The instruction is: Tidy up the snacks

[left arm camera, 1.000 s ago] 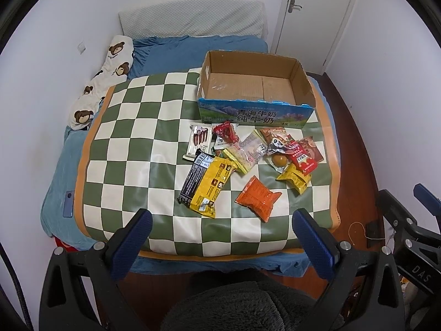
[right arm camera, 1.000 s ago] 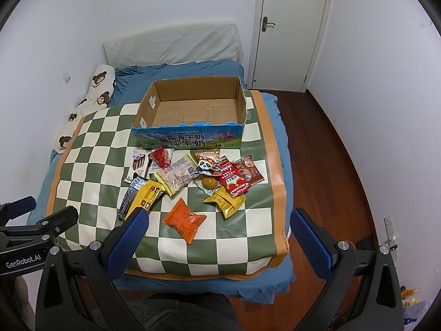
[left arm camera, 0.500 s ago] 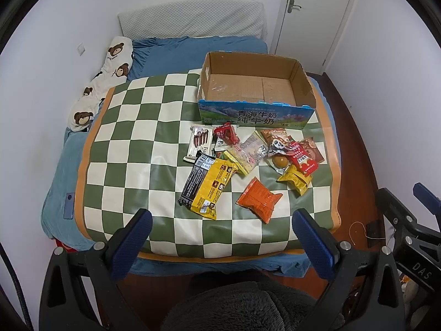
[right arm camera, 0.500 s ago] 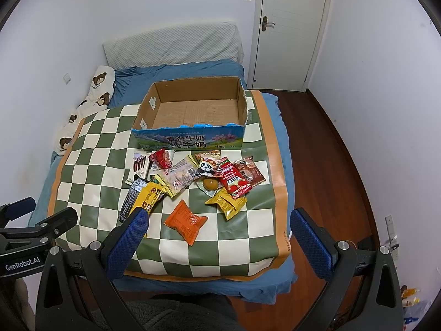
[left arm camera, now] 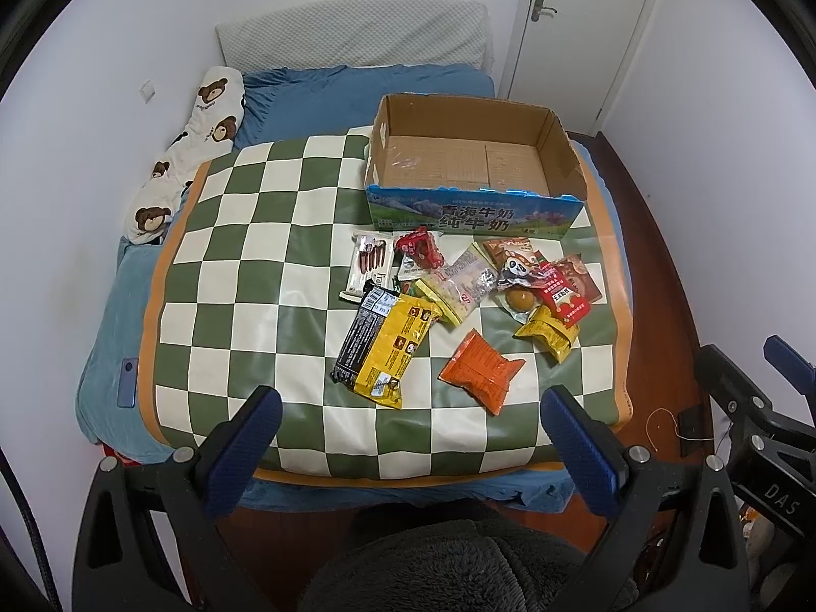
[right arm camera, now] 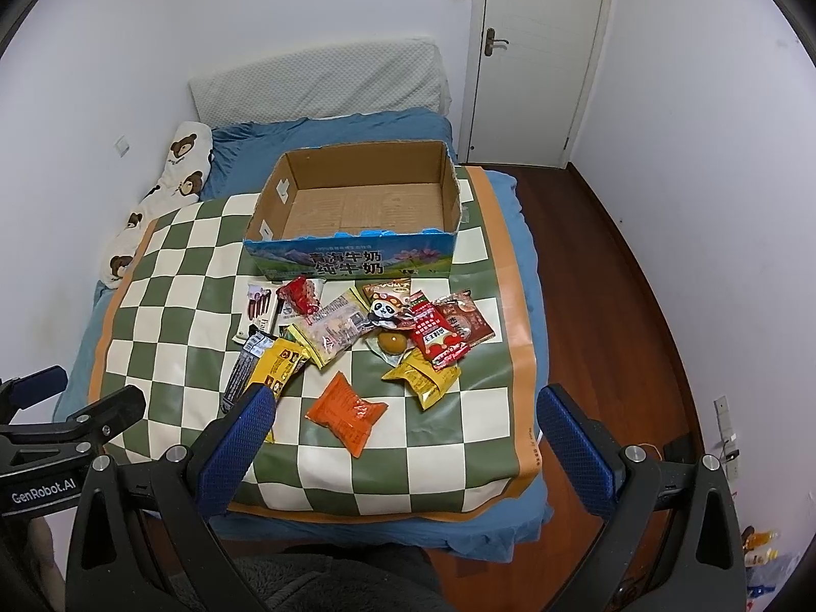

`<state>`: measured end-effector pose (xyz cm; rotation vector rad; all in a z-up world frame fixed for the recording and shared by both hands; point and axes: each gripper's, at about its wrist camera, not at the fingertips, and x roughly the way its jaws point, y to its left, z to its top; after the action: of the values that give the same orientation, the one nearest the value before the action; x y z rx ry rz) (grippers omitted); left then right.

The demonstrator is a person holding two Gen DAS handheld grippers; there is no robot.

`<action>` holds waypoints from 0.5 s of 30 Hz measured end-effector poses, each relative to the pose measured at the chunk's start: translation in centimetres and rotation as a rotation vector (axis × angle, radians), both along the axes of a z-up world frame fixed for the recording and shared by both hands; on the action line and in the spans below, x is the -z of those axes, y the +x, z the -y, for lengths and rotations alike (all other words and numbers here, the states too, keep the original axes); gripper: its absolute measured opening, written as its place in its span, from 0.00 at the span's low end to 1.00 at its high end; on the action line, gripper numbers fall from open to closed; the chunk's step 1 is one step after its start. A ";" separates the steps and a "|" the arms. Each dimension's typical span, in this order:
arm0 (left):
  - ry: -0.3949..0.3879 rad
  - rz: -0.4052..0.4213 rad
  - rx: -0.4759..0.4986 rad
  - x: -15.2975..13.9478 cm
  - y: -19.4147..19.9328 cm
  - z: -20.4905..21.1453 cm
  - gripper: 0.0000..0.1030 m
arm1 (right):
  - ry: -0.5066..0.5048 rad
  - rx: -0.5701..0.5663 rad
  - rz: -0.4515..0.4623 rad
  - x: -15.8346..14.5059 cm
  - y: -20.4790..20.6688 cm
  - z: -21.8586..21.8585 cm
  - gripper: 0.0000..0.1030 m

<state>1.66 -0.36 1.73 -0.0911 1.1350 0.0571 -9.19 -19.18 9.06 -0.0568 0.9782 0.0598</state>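
An empty cardboard box [left arm camera: 474, 163] [right arm camera: 357, 209] with a blue printed front stands at the far side of a green-and-white checked mat [left arm camera: 245, 265] [right arm camera: 178, 306] on a bed. Several snack packets lie in a loose pile in front of it: an orange packet [left arm camera: 482, 366] [right arm camera: 348, 413] nearest me, a yellow-and-black packet [left arm camera: 385, 344] [right arm camera: 273, 367], a small yellow packet [left arm camera: 548, 331] [right arm camera: 423, 380], a red packet [left arm camera: 563, 296] [right arm camera: 436, 339]. My left gripper [left arm camera: 408, 423] and right gripper [right arm camera: 403, 423] both hang open over the near edge of the mat, holding nothing.
A bear-print pillow [left arm camera: 188, 153] and a grey cushion [left arm camera: 357, 33] lie at the bed's far left and head. A phone [left arm camera: 127, 382] rests on the blue sheet at the left. Wooden floor [right arm camera: 612, 280] and a white door [right arm camera: 540, 51] are to the right.
Both grippers have drifted slightly forward towards the bed, so the snacks and box sit a little lower and closer in view. Nothing on the mat has moved.
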 end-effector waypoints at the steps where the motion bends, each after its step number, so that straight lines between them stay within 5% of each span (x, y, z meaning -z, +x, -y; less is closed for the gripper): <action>1: 0.002 0.000 0.001 -0.1 0.1 0.0 1.00 | 0.001 0.000 -0.001 0.0 0.0 0.0 1.00; 15: 0.032 0.004 -0.014 1.2 1.3 -1.2 1.00 | 0.018 0.008 -0.026 0.9 1.2 -1.3 1.00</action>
<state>2.92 0.79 0.53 -0.0704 1.1288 0.0875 -7.98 -17.91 8.19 -0.0359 1.0039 0.0623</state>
